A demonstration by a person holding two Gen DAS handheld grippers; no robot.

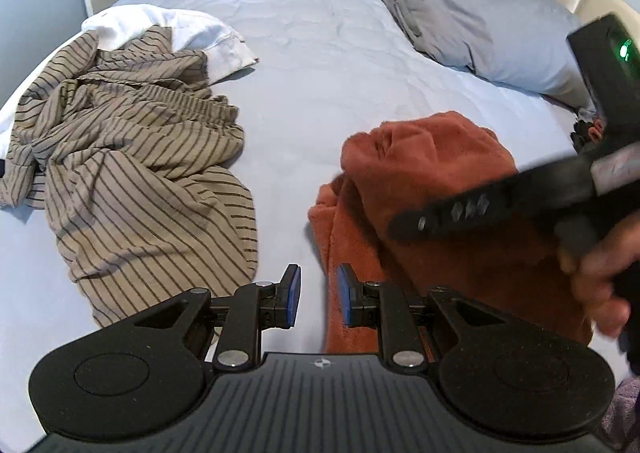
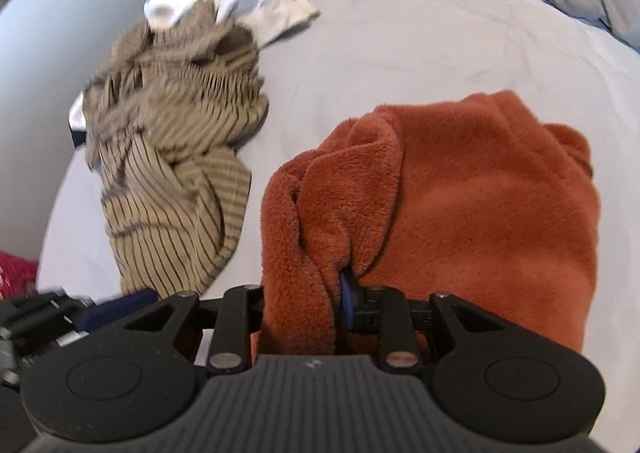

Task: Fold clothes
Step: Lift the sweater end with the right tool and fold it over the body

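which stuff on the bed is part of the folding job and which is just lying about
Job:
- rust fleece garment, bunched in the right claw
- striped beige garment, crumpled
- white garment, behind the striped one
- left claw, nothing in it

Lying about:
- grey pillows
- bed sheet

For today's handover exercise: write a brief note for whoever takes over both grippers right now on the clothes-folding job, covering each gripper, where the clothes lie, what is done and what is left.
Left gripper: jaws slightly apart, nothing between them, hanging over the sheet by the fleece's left edge.
Right gripper: shut on a bunched fold of the orange fleece.
Clothes: the fleece lies heaped on the bed, partly doubled over. The striped garment lies crumpled to its left, apart from it, with a white cloth behind, partly under the striped one.
Done: the fleece looks only partly folded.
Left: finish the fleece, then fold the striped garment and the white cloth.
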